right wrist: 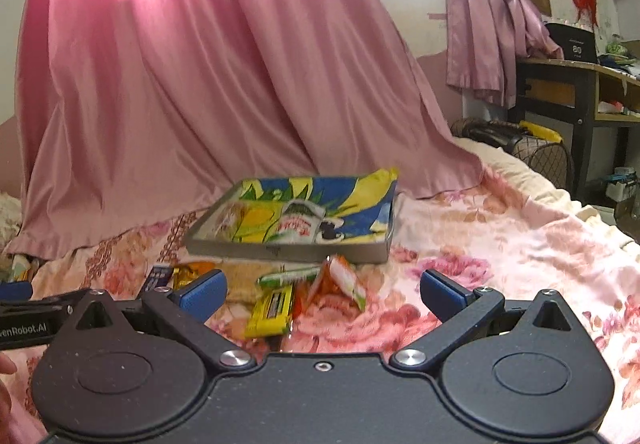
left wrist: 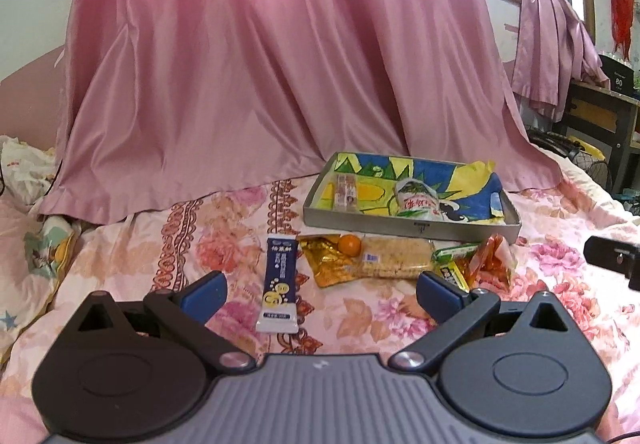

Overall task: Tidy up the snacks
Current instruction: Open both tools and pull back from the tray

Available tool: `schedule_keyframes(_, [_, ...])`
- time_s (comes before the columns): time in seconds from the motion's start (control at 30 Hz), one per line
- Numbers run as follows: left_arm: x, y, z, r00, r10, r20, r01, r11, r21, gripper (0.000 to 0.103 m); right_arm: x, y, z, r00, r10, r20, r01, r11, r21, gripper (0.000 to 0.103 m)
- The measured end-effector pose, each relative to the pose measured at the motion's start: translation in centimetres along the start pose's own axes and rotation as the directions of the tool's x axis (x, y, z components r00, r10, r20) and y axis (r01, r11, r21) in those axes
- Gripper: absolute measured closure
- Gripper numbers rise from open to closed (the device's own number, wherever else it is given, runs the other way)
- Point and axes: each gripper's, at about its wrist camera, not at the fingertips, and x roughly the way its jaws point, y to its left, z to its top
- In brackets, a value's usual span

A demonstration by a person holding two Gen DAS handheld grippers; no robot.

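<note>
Snacks lay on floral bed (left wrist: pixel 248 212) beside a grey tin tray; both grippers empty w/ jaws wide apart.

Left gripper (left wrist: pixel 322 294) hovered over a blue-and-white sachet (left wrist: pixel 281 286) w/ Chinese lettering, unreadable at this res. Just beyond: gold foil pack (left wrist: pixel 324 264), small orange (left wrist: pixel 349 245) resting on it, clear-wrapped rice cracker bar (left wrist: pixel 398 258) w/ a small blue label, green tube pack (left wrist: pixel 456 252), orange-and-white bag (left wrist: pixel 492 258). Tray (left wrist: pixel 400 226) sat behind them, lined w/ blue/yellow printed wrap, holding a small snack bar (left wrist: pixel 346 192) and a white-green pouch (left wrist: pixel 416 200) w/ red Chinese characters. Right gripper (right wrist: pixel 323 294) faced a yellow pack (right wrist: pixel 270 314), print too small to read. The other gripper's body at frame left read "enRobot.AI", cut off. Black box (right wrist: pixel 574 42) on the desk (right wrist: pixel 560 68) showed "80".
</note>
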Motion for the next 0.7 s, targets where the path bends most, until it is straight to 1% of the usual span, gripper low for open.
schedule_keyframes(0.3, [-0.1,0.0,-0.4,0.999,0.022,-0.042,-0.021,1.0,0.015,0.0,0.3,1.7,-0.8,0.999,0.016,-0.041,-0.02,0.995,-0.095,0.001])
schedule_keyframes(0.47, [0.4,0.2,-0.3,0.996,0.033,-0.079,-0.032,0.999,0.015,0.0,0.6,1.8,-0.9,0.998,0.018,-0.065,-0.025,0.994,-0.106,0.001])
schedule_keyframes(0.7, [1.3,0.8,-0.2,0.991,0.027,-0.131,-0.029,1.0,-0.01,0.0,1.5,2.5,-1.1,0.993,0.022,-0.116,-0.039,0.989,-0.146,0.001])
